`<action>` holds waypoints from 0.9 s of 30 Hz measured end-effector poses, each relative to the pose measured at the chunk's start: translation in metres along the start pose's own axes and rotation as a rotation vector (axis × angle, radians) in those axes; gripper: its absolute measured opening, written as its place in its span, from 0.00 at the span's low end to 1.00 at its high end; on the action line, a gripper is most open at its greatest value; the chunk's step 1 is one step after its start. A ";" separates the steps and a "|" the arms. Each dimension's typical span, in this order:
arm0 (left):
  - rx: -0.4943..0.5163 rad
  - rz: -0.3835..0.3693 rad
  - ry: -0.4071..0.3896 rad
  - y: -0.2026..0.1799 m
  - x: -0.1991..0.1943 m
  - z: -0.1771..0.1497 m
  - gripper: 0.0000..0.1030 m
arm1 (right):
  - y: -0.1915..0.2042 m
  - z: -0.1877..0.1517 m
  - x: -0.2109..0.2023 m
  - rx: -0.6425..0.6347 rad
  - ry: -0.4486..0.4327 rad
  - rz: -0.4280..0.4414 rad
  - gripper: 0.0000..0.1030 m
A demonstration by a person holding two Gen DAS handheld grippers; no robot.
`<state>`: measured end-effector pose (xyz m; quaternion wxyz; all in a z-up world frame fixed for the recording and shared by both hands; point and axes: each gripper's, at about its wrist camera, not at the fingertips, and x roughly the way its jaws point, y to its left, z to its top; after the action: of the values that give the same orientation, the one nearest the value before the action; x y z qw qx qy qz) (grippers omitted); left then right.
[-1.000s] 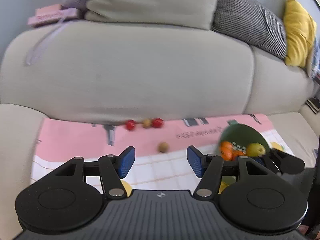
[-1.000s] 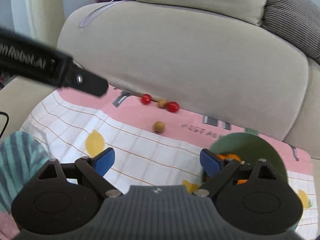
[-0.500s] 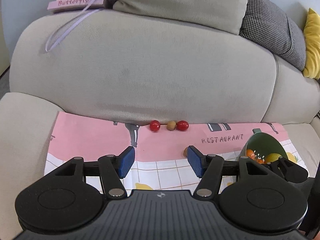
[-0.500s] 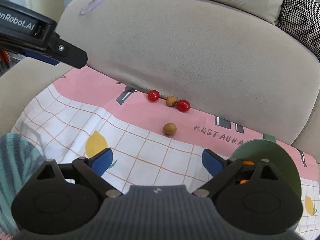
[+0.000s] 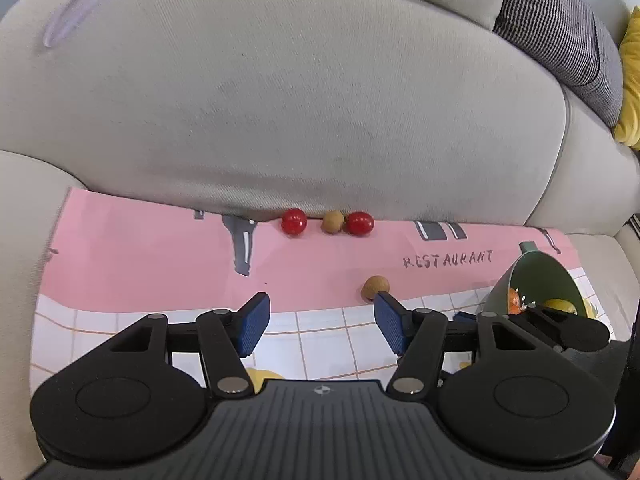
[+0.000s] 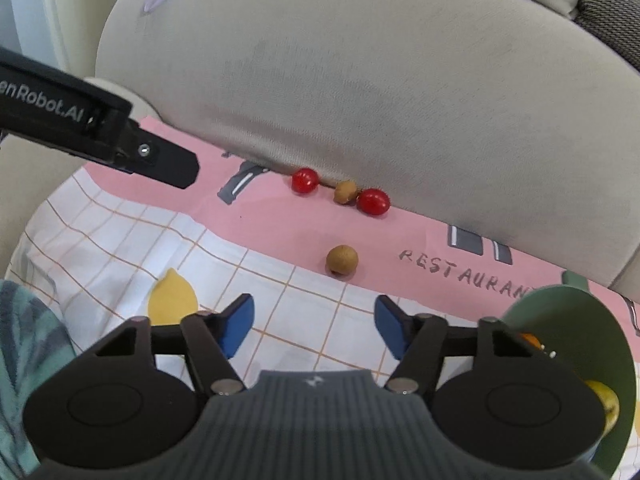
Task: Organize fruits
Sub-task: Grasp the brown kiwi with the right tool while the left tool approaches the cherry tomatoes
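Four small round fruits lie on the pink band of a printed cloth (image 6: 120,248) on the sofa seat: two glossy red ones (image 6: 305,180) (image 6: 373,201) flanking a dull brown one (image 6: 345,192) against the backrest, and a lone brown fruit (image 6: 341,260) nearer. The lone one sits just beyond the right hand-held gripper (image 6: 314,322), whose jaws have just been closing with nothing between them. It also peeks out just behind the right finger of the left hand-held gripper (image 5: 320,322), released and empty; a green bowl (image 6: 560,320) of fruit stands at right.

- A beige fabric sofa backrest (image 5: 304,92) fills the upper frame in both views.
- A houndstooth cushion (image 5: 560,28) sits at the upper right, a yellow cushion (image 5: 632,60) at the right edge beside it.
- Beige seat cushions (image 5: 20,240) show at lower left.
- Pale wall (image 6: 28,8) shows at the right wrist view's upper left.
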<state>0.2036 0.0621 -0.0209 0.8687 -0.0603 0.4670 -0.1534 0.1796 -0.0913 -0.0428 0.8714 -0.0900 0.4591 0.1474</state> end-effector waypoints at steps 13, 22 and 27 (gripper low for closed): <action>-0.001 -0.032 0.063 0.001 0.051 0.006 0.66 | -0.020 0.021 0.048 -0.013 0.009 0.008 0.36; -0.016 -0.024 0.055 0.015 0.078 0.014 0.65 | -0.022 0.025 0.082 0.001 0.038 0.006 0.26; 0.026 -0.007 0.049 0.012 0.092 0.015 0.64 | -0.025 0.025 0.092 0.009 0.053 0.015 0.23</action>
<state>0.2660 0.0436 -0.0886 0.8572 -0.0468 0.4859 -0.1639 0.2563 -0.0913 -0.1045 0.8583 -0.0866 0.4832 0.1495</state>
